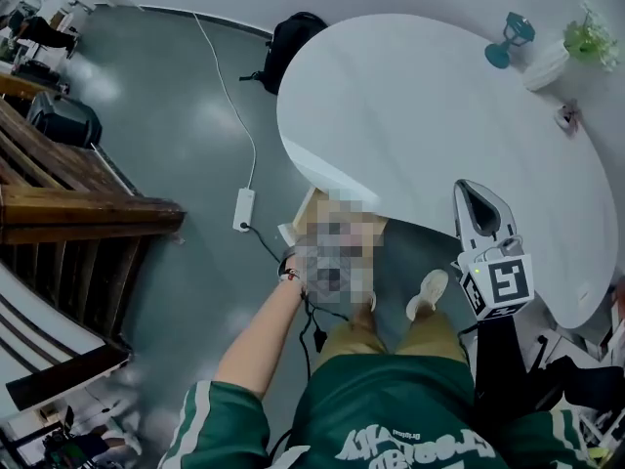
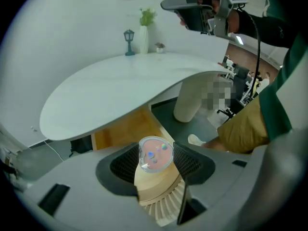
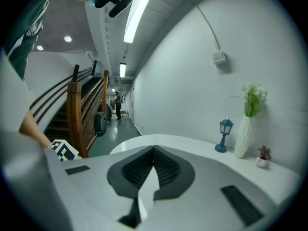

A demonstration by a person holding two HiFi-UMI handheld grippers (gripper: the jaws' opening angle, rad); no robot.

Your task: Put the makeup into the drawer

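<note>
Left gripper (image 2: 156, 163) pinches a round, clear-lidded pink makeup compact (image 2: 155, 153) short of the wooden drawer (image 2: 126, 129) under the white table (image 2: 120, 88). A slipping grip could drop it outside. Right gripper's (image 3: 153, 154) jaws meet, empty.

Surface (image 1: 420, 115): white, smooth, faint sheen.
Floor (image 1: 186, 135): grey, glossy, reflecting lights.
Staircase (image 1: 59, 203): dark varnished wood.
Drawer (image 2: 126, 129): pale matt wood.
Makeup (image 2: 155, 154): clear glossy plastic lid.
Left tongs (image 2: 156, 151): matt grey plastic; pads (image 2: 125, 165) black, ribbed.
Vase (image 3: 244, 138): white, ribbed, matt.
</note>
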